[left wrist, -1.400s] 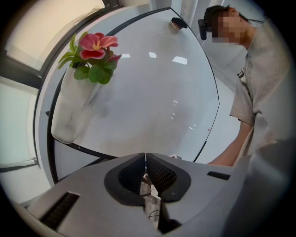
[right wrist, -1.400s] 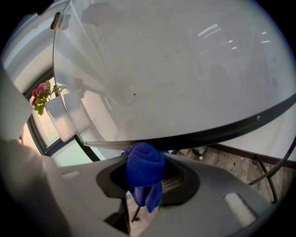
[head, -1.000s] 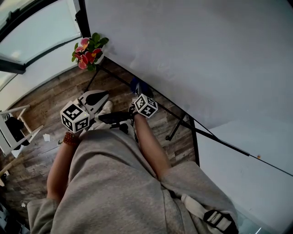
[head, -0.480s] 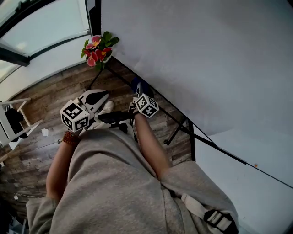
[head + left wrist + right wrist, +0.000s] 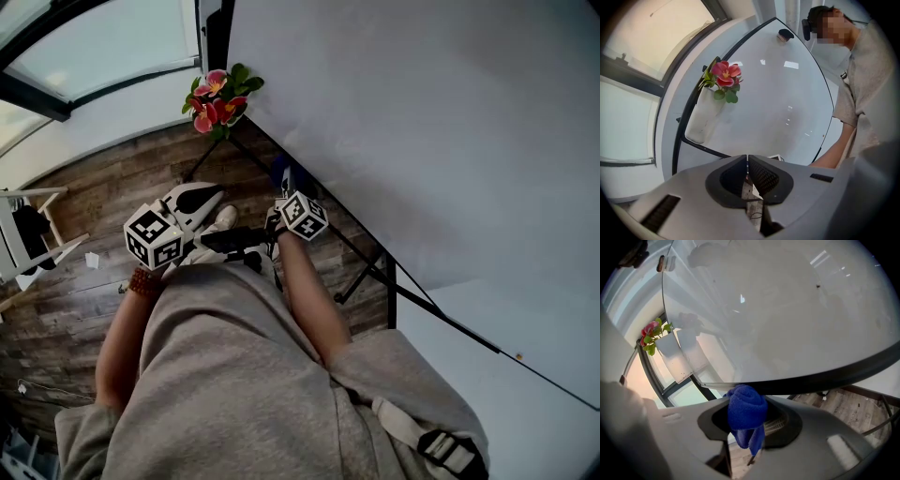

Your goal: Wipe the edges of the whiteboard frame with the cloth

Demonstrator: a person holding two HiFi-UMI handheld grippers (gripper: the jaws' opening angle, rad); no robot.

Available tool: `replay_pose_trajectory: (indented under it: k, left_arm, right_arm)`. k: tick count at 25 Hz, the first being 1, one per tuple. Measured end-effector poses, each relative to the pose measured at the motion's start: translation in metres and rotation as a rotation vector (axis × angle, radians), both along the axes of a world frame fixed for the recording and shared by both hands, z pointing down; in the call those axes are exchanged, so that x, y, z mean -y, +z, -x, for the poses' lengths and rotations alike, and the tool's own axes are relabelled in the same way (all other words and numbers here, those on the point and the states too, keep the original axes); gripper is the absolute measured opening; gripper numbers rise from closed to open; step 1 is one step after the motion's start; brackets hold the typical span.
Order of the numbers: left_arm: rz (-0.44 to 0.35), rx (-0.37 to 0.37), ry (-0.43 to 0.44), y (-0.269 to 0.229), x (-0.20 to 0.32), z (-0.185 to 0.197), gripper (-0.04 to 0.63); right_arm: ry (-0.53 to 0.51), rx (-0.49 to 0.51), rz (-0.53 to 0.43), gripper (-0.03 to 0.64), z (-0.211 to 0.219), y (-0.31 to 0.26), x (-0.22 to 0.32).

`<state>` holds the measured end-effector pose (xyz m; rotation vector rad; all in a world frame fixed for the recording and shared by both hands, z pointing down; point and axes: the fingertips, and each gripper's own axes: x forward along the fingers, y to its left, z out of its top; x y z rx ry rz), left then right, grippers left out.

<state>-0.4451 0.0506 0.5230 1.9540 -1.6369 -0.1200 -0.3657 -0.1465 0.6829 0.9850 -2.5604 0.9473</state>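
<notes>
At frame (image 5: pixel 834 373) — R gripper (image 5: pixel 748 405) clamps cloth (image 5: pixel 746 412); L gripper (image 5: pixel 747 164) closed.

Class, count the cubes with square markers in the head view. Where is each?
2. One cube sits on the left gripper; the other on the right gripper, which holds the blue cloth by the whiteboard frame.

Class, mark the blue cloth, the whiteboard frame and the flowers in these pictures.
blue cloth (image 5: pixel 746 411): right gripper view, on its rolled upper bulge.
whiteboard frame (image 5: pixel 812 380): right gripper view, on the dark lower edge.
flowers (image 5: pixel 214 103): head view, on the pink blooms.
</notes>
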Motion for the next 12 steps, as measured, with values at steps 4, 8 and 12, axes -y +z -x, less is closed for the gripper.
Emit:
replay_pose_trajectory:
  k: [4, 8, 12]
  left_arm:
    - [0.004, 0.003, -0.028, 0.0, -0.005, 0.004, 0.018]
    - [0.007, 0.008, -0.046, -0.001, -0.009, 0.006, 0.018]
    - [0.014, 0.01, -0.066, -0.001, -0.015, 0.008, 0.018]
  right_arm:
    - [-0.026, 0.011, 0.004, 0.144, 0.011, 0.0, -0.003]
    - [-0.044, 0.028, 0.009, 0.144, 0.018, -0.002, -0.005]
    - [-0.057, 0.046, 0.014, 0.144, 0.025, -0.003, -0.006]
